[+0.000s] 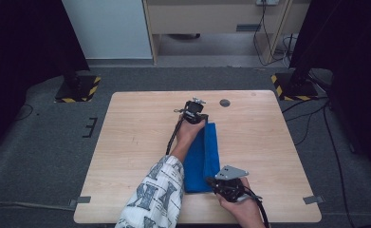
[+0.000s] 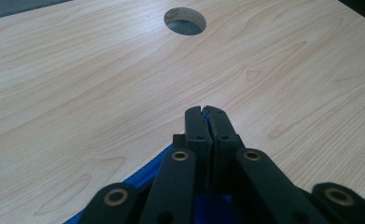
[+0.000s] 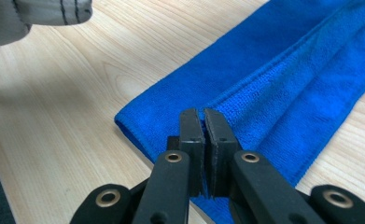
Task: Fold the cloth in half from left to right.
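A blue microfibre cloth, folded into a long strip, lies on the wooden table with its long axis running from the person's edge of the table toward the far edge. The two tools sit at opposite ends of that axis. The left tool is at the far end of the cloth, and its jaws are pressed together; in the left gripper view the blue hem shows just beneath and behind the jaw tips, so it appears to pinch the far edge, though the contact itself is hidden. The right tool is at the near end of the cloth, by its right-hand corner, and its jaws are closed on the folded hem, which runs into the gap between the pads in the right gripper view.

Since each hand holds one end, the likely coming move is along the cloth's length: bringing one end over toward the other to fold it shorter.

Beyond the far end of the cloth, slightly to its right, is a round cable hole in the table. The left forearm in its patterned sleeve lies along the left side of the cloth and partly over it, which could hinder a fold made from the near end.
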{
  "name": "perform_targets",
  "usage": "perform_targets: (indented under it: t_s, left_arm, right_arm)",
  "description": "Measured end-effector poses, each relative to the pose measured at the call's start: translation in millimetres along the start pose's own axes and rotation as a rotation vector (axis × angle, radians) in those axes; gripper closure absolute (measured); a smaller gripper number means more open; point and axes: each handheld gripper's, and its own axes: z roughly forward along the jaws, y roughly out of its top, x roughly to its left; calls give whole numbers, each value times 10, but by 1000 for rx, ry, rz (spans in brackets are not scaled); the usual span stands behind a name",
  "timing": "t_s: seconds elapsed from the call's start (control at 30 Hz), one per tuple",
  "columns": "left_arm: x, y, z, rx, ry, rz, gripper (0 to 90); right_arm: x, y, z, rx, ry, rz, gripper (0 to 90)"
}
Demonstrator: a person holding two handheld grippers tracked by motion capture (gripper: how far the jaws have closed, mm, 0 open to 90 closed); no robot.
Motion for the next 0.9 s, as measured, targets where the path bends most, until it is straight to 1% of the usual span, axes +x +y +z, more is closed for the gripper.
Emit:
perform_targets:
  t_s: [0.1, 0.23, 0.43, 0.53, 0.57, 0.63, 0.67, 0.7, 0.77, 0.83, 0.87, 0.9]
  left_arm:
    - [-21, -4, 32, 6, -7, 10, 883]
    - [-50, -25, 80, 9, -20, 8, 879]
    - [-71, -40, 127, 22, -17, 10, 876]
    - [-67, -38, 141, 19, -27, -1, 857]
    - [-66, -35, 140, 15, -21, 3, 835]
    - [-68, -30, 130, 7, -13, 9, 756]
    - [-64, -25, 122, 0, -11, 9, 699]
    - [-58, -19, 112, -9, -18, 0, 627]
    - [-50, -11, 87, -20, -32, -1, 537]
    - [-46, 3, 47, -32, -33, -4, 434]
    - [-44, 9, 20, -42, -36, -6, 398]
    - [-44, 14, -10, -49, -40, -8, 378]
  right_arm:
    - [-21, -21, -10, 3, -3, 7, 872]
    - [-35, -39, -36, 13, -2, 19, 867]
    - [-45, -58, -49, 19, -1, 26, 861]
    - [-60, -73, -45, 27, -9, 27, 846]
    - [-69, -81, -42, 34, -16, 28, 825]
    - [-98, -98, -25, 47, -22, 41, 743]
    - [-113, -106, -20, 55, -28, 43, 696]
    - [-124, -112, -11, 59, -35, 42, 645]
    - [-141, -116, 0, 62, -49, 53, 542]
    - [-155, -116, 10, 66, -59, 60, 411]
    - [-160, -120, 16, 67, -71, 60, 342]
    - [-168, -126, 19, 74, -82, 59, 304]
